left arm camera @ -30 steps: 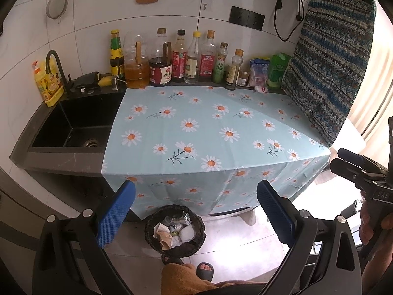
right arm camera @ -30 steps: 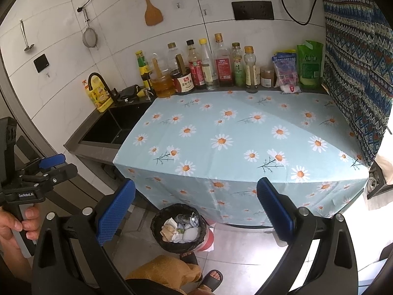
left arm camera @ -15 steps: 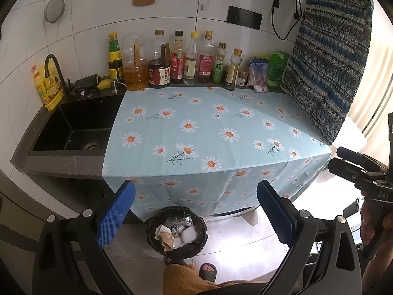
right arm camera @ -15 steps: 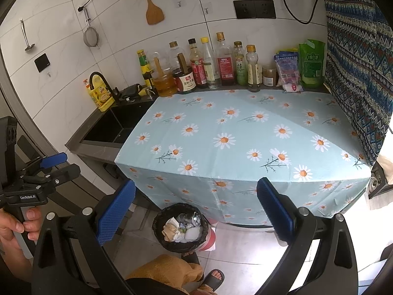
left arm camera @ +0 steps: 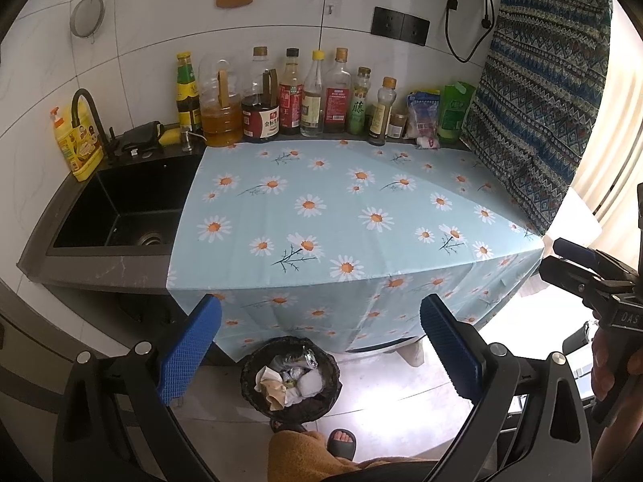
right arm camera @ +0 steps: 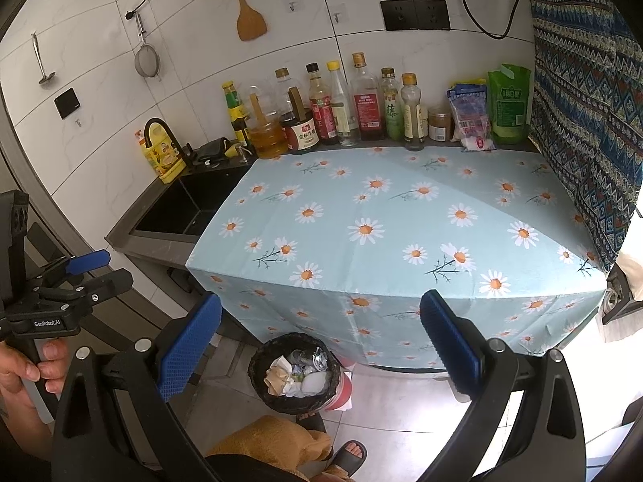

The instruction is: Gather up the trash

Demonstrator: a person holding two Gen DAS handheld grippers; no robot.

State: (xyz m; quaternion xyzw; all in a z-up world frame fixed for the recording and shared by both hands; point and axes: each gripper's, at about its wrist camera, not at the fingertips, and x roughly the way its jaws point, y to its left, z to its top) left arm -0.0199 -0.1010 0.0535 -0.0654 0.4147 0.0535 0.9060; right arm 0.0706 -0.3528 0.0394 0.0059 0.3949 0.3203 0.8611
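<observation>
Both wrist views have crept slightly toward the counter since a second ago: the bottles along the wall sit a little larger and the bin has slid a touch toward the middle of each view, while nothing on the counter itself has shifted.

The left gripper (left arm camera: 319,345) has its blue-padded fingers (left arm camera: 189,355) spread wide, holding nothing and touching nothing; it hangs in the air short of the counter's front edge. The right gripper (right arm camera: 319,345) is the same, its pads (right arm camera: 448,345) set far apart and bare, also in mid-air. Each gripper shows at the edge of the other's view, gripped by a hand (right arm camera: 28,373), and from those side looks their jaws stand apart too.

The trash (left arm camera: 289,379), crumpled white and brown paper with a clear plastic piece, lies inside a black-lined trash bin (left arm camera: 261,361) on the floor, just below the overhanging edge of the daisy-print tablecloth (left arm camera: 333,209). The bin stands between the two fingers in both views, well below them. A sandalled foot (left arm camera: 341,442) is planted just beside the bin.

A row of sauce and oil bottles (left arm camera: 289,96) lines the tiled wall behind the cloth, and the black sink (left arm camera: 120,209) lies to their left.
</observation>
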